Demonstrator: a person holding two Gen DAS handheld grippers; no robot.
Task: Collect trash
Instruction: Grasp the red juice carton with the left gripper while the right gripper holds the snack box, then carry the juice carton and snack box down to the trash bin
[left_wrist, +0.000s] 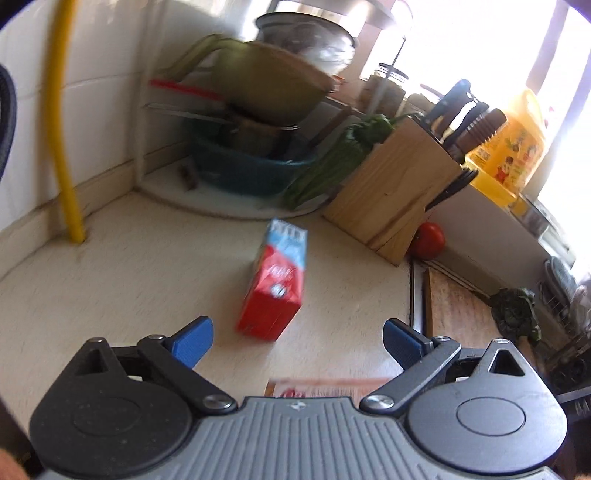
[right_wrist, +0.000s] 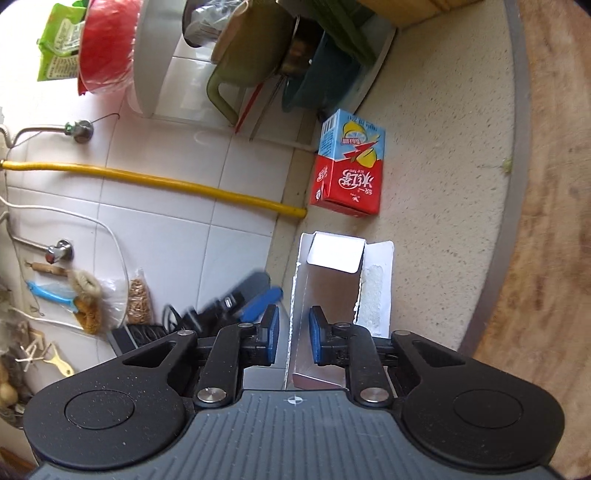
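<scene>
A red and blue drink carton (left_wrist: 275, 284) lies on the beige counter, just ahead of my left gripper (left_wrist: 297, 341), which is open and empty. The same carton shows in the right wrist view (right_wrist: 349, 166), beyond the box I hold. My right gripper (right_wrist: 293, 338) is shut on the side wall of an opened white cardboard box (right_wrist: 332, 280) with a silvery inside, held above the counter. The left gripper appears blurred in the right wrist view (right_wrist: 243, 302).
A dish rack (left_wrist: 236, 192) with a green pot, blue basin and vegetables stands at the back. A wooden knife block (left_wrist: 395, 192), a tomato (left_wrist: 428, 240) and a yellow oil bottle (left_wrist: 509, 147) are at the right. A wooden cutting board (right_wrist: 554, 184) and a yellow pipe (left_wrist: 64, 122) border the counter.
</scene>
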